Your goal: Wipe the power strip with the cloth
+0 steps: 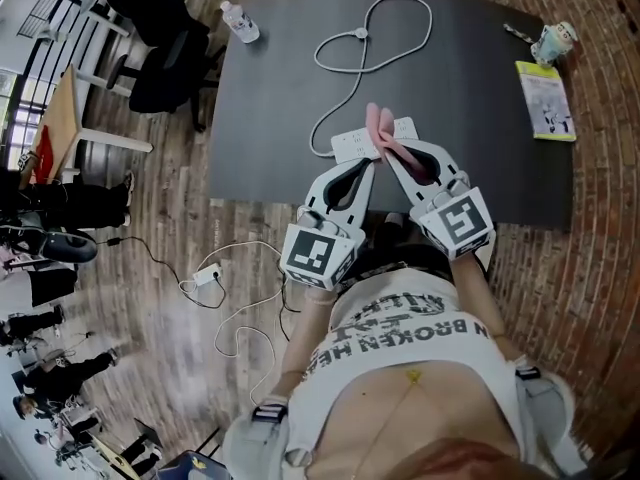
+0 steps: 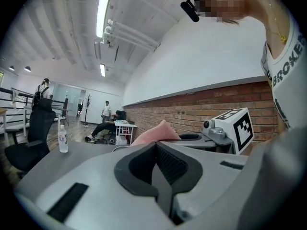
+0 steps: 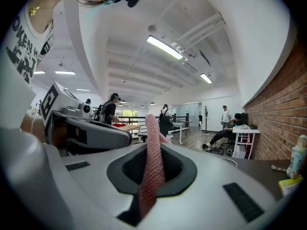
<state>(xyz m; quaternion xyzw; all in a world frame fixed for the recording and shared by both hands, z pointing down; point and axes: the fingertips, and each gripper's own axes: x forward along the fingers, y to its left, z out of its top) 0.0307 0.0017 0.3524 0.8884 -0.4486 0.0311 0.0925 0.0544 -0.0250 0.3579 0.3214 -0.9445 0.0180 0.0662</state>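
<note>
- Since its jaws are pressed together with nothing between them, the left gripper (image 1: 363, 166) is free, by my reading, to steady things. It hovers over the near part of the dark grey counter (image 1: 260, 118).
- Just ahead of it the white plastic power strip (image 1: 350, 145) lies flat on the counter, and its white cable (image 1: 345, 63) loops away towards the far edge. The strip looks rigid but light and is likely to skid under a wipe, so pinning its bare left end seems wise.
- The pink textured cloth (image 1: 381, 130) is pinched in the jaws of the right gripper (image 1: 393, 155) and stands out over the strip. Whether it touches, I cannot tell. Soft and limp, it should fold easily, so a hold near one edge suits it.
- Around them, a clear plastic water bottle (image 1: 240, 21) stands far left. A pale cup (image 1: 553, 41) and a yellow-green booklet (image 1: 546, 100) sit far right, all well apart from the strip. Only the cable seems likely to snag.
</note>
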